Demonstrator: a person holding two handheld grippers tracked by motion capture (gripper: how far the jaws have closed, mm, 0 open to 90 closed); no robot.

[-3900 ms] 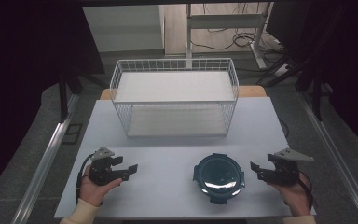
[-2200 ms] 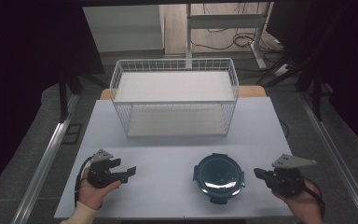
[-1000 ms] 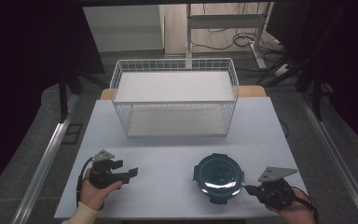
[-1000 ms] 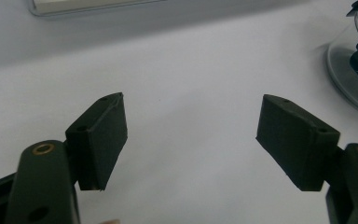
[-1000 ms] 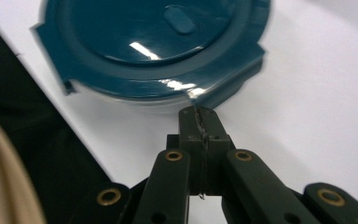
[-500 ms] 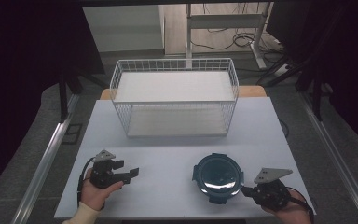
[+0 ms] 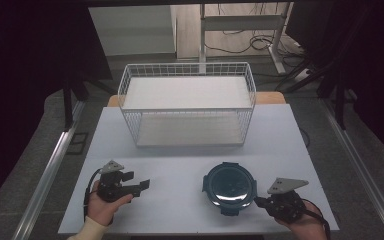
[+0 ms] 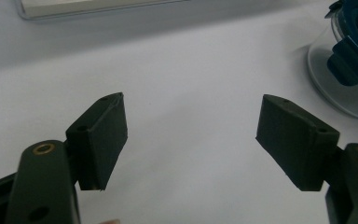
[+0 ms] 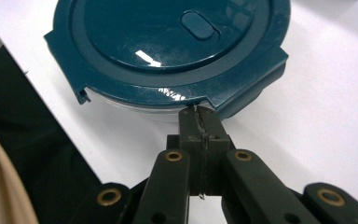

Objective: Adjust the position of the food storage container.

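Observation:
A round clear container with a dark teal clip-on lid (image 7: 229, 186) sits on the white table (image 7: 180, 165) near its front edge, right of centre. My right gripper (image 7: 257, 201) is held low at the container's right side. In the right gripper view its jaws (image 9: 198, 113) are pressed together, tips just under the edge of a lid latch (image 9: 242, 100), with nothing between them. My left gripper (image 7: 141, 187) rests in a hand at the front left, pointing right, jaws (image 8: 191, 135) apart over bare table. The container (image 8: 349, 60) is off to that view's upper right.
A white wire basket (image 7: 187, 111) stands across the back middle of the table. The table's front edge runs just below both hands. Beyond the table lie dark floor, cables and desk legs.
My right gripper has come down and moved left from the table's right side until its tips reach the container's lid edge. The left gripper and the container have stayed put.

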